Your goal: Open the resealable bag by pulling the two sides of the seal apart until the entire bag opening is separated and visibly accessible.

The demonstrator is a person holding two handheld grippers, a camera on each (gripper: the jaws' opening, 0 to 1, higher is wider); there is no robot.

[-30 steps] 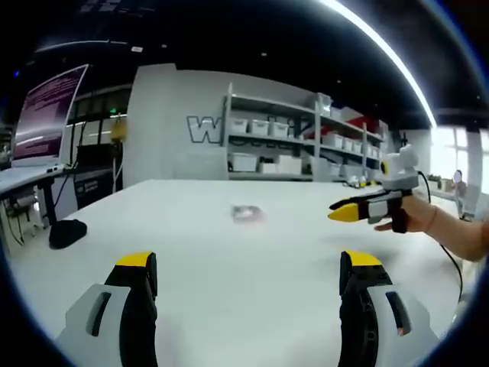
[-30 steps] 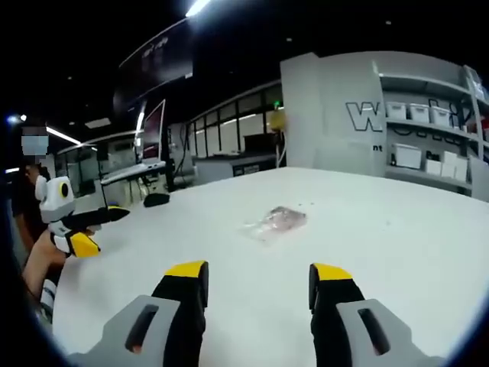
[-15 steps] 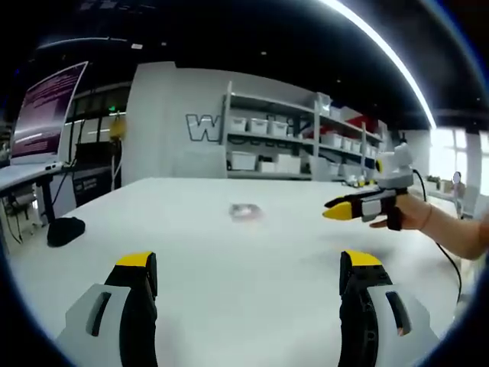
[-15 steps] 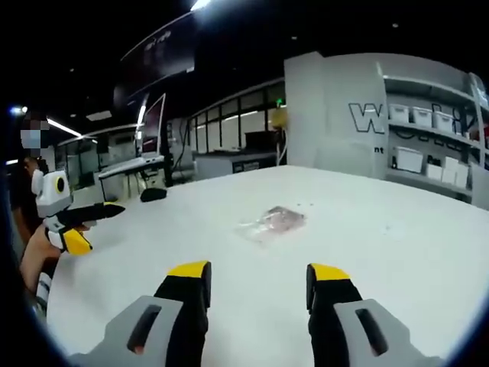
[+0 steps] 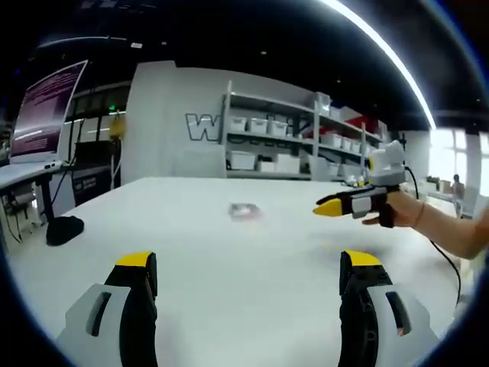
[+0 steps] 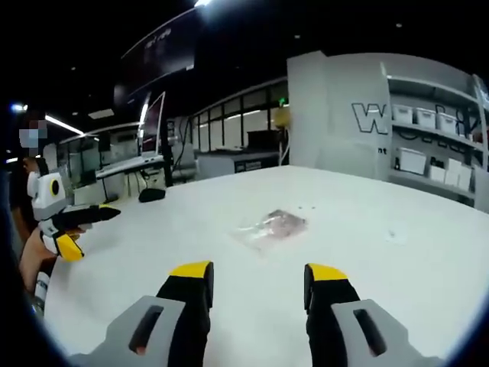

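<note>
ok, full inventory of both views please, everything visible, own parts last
resealable bag: 1, clear with pinkish contents, lying flat mid-table, untouched, ahead of both grippers
table: 1, white, large, carries the bag
dark object: 1, black, left far edge of the table in the left gripper view
shelving unit: 1, grey, against the back wall, holds white bins
monitor: 1, pinkish screen, on a desk far left
left hand-held gripper: 1, grey and black with yellow tips, jaws open, above the table
right hand-held gripper: 1, same colours, jaws open, pointed at the bag
hand: 1, holding the right gripper's handle
</note>
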